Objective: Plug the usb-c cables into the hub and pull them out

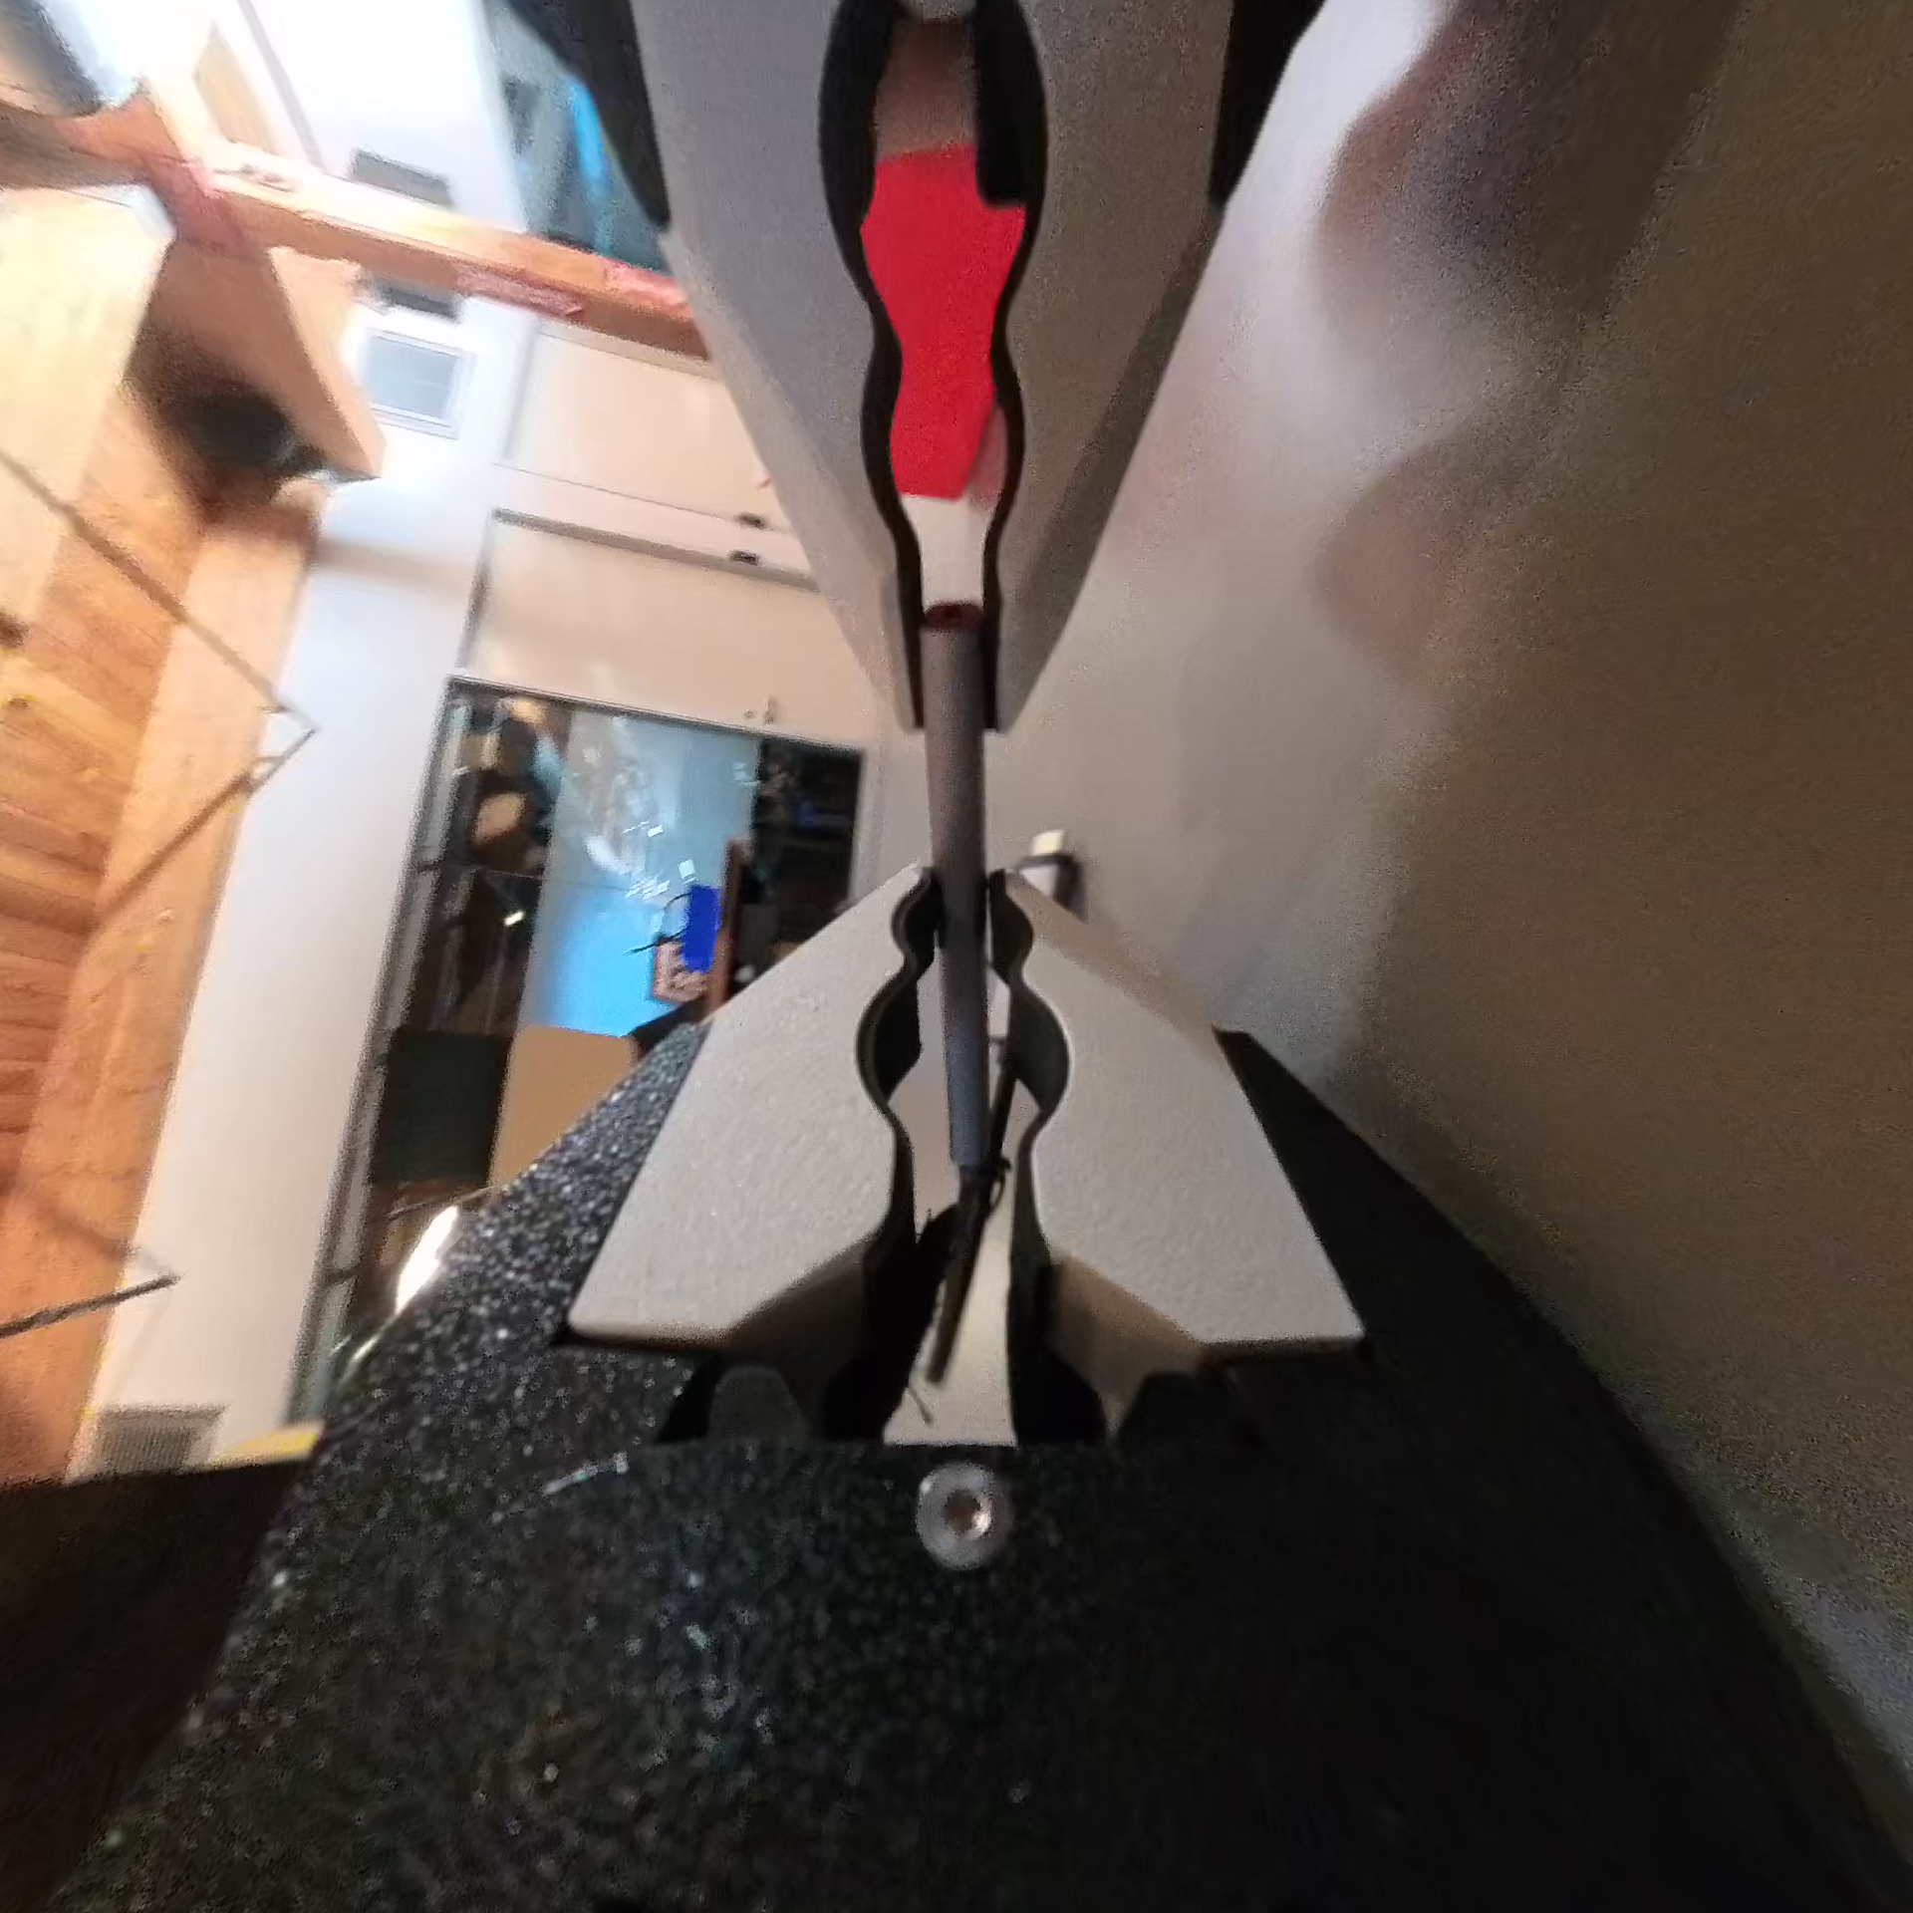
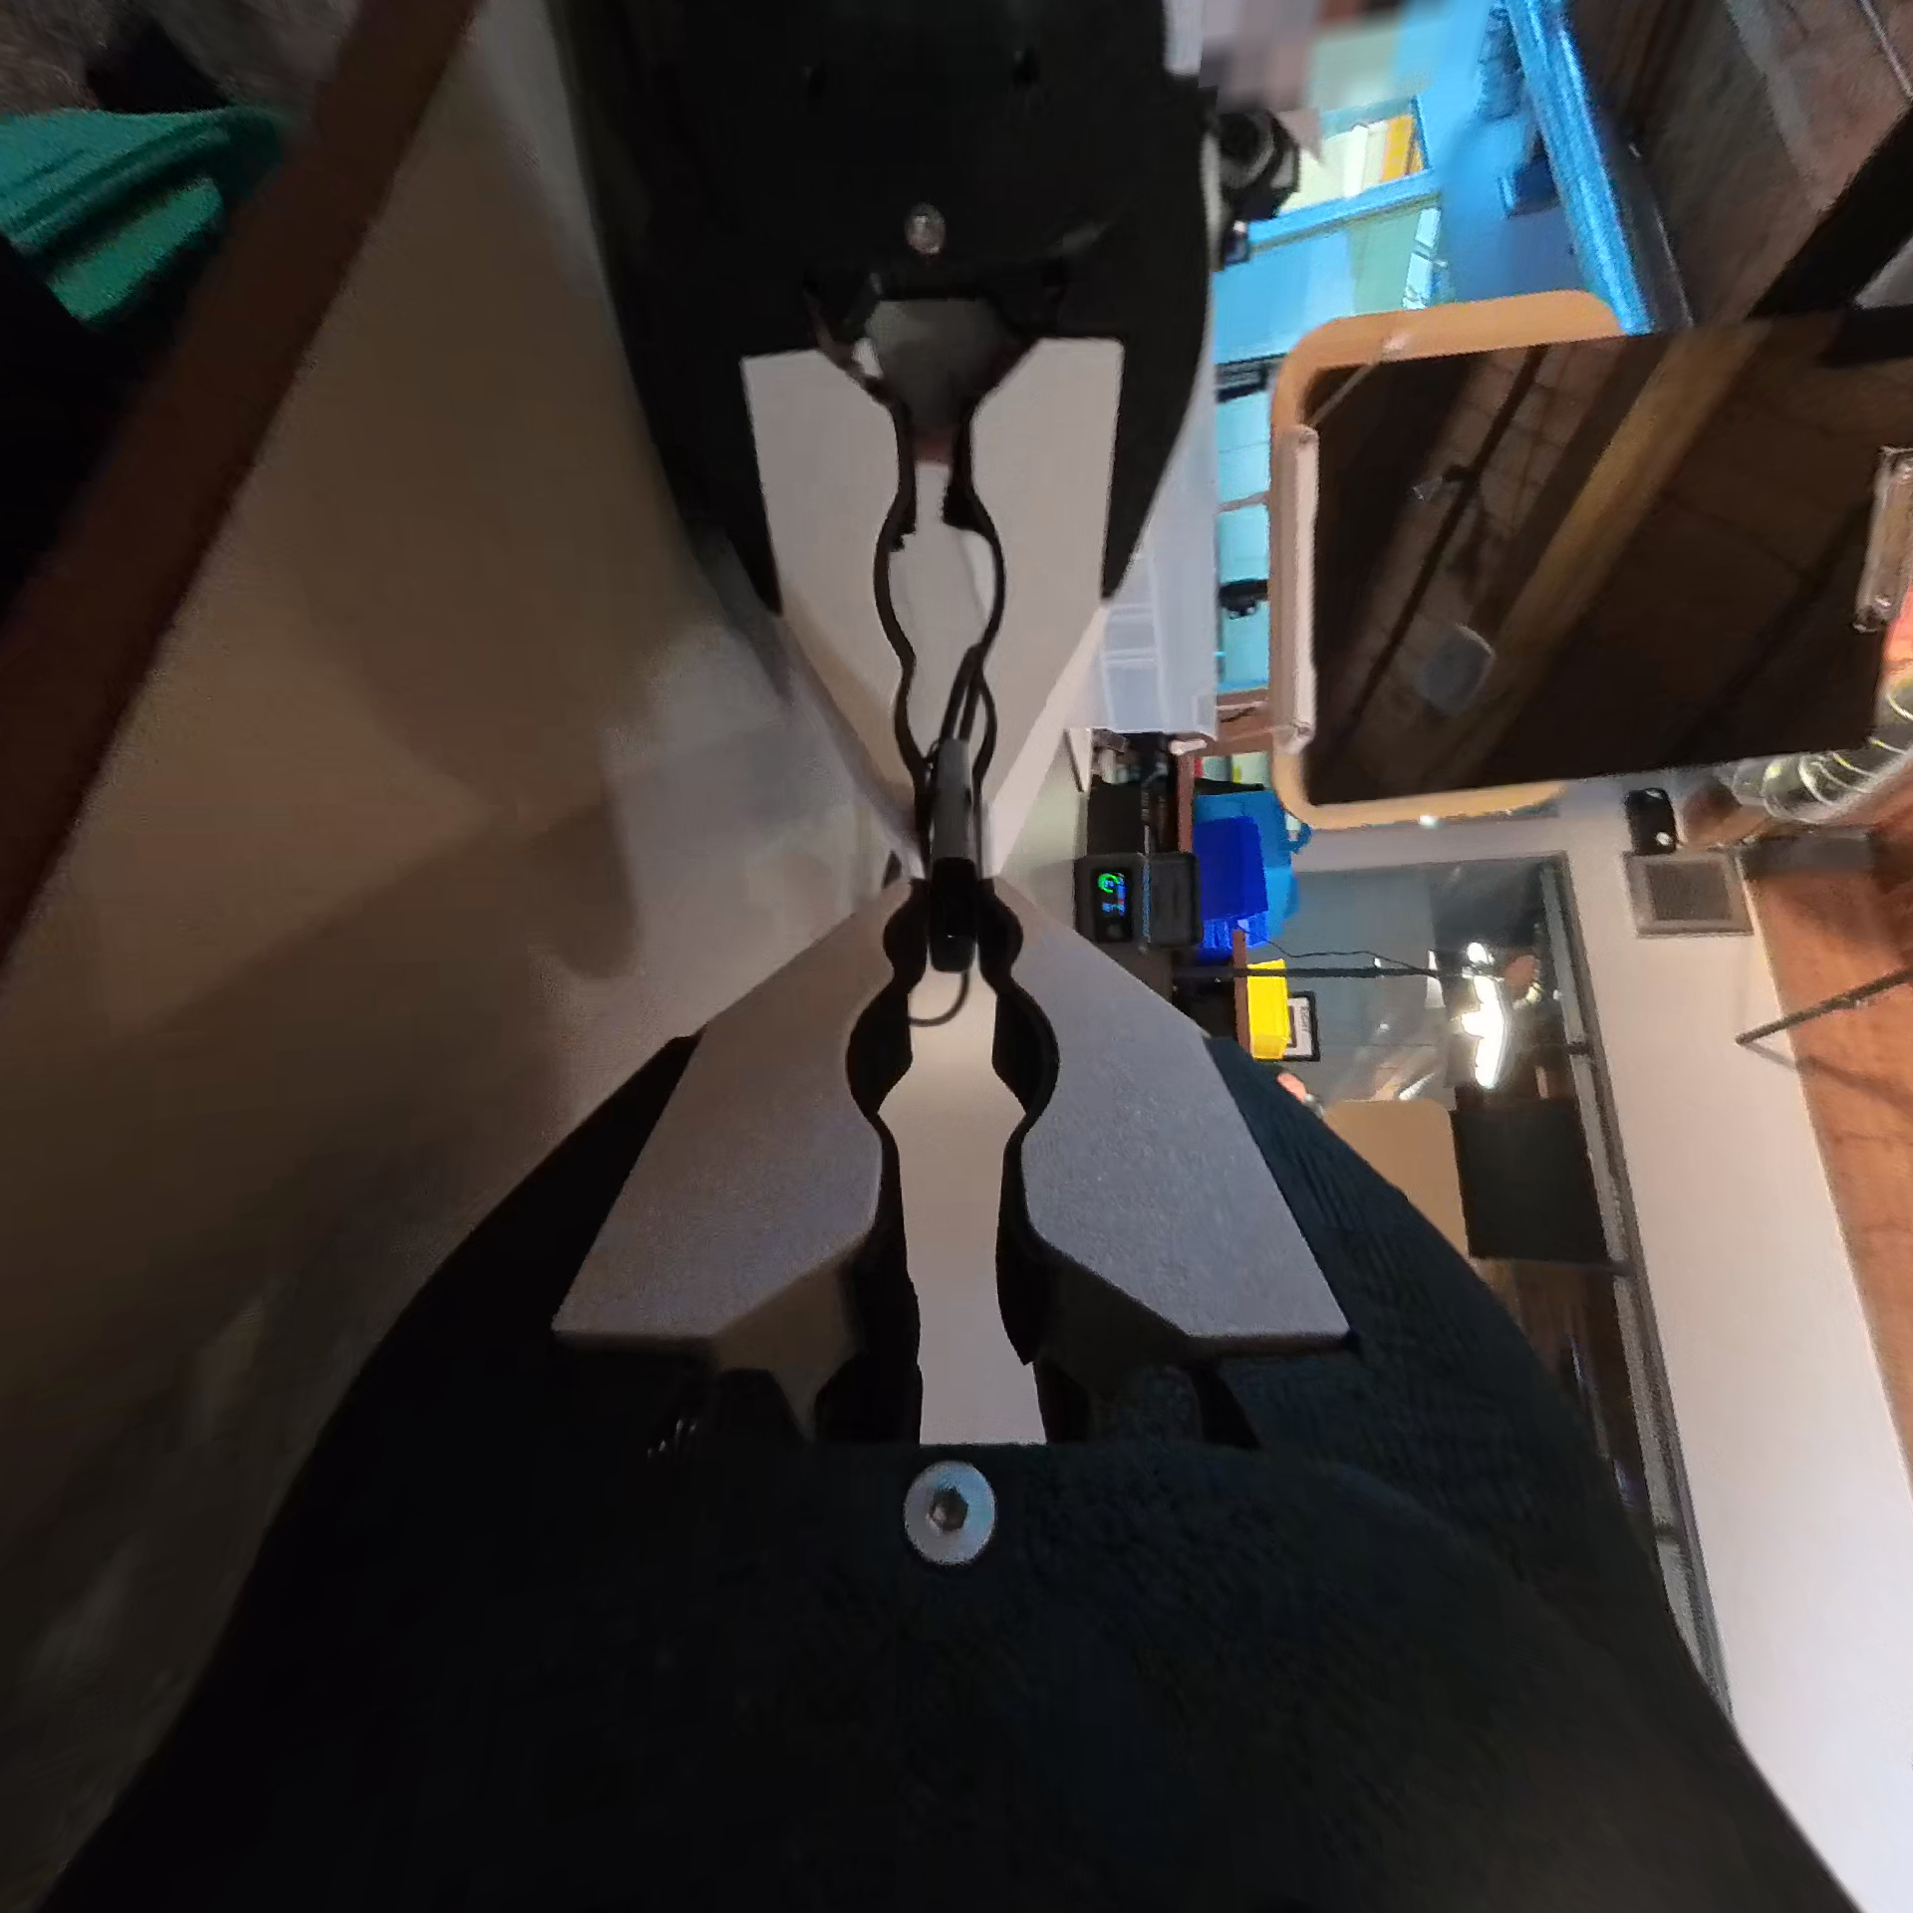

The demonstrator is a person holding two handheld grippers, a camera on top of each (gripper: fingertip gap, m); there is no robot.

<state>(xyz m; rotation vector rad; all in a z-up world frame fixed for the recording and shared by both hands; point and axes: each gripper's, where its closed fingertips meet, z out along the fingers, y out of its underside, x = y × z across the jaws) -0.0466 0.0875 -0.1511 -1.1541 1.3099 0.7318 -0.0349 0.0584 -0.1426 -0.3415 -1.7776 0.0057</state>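
The left gripper [image 1: 960,880] comes first: its jaws are drawn in to a narrow slit and pinch a slim grey hub [image 1: 958,807], seen edge-on, which runs back between the fingers to where a thin black lead [image 1: 958,1273] trails out of its rear end. The hub is held in the air close beside the pale surface [image 1: 1553,725], spanning the short gap between the two grippers, which face each other tip to tip. Across that gap the right gripper [image 2: 947,901] is likewise nearly closed, its jaws nipping a small dark usb-c plug [image 2: 950,926] right at the tips, with a loop of thin cable [image 2: 937,1009] curling back between the fingers. A red object [image 1: 942,311] shows through the slot of the right gripper in the left wrist view; what it is cannot be told. Plug and hub meet end to end, so this looks like the moment of mating or parting, though whether the plug is seated in its port is hidden by the fingertips. Either way, the next move probably calls for a straight pull or push along the hub's long axis, with the left grip firm and no twisting that would lever the plug sideways.
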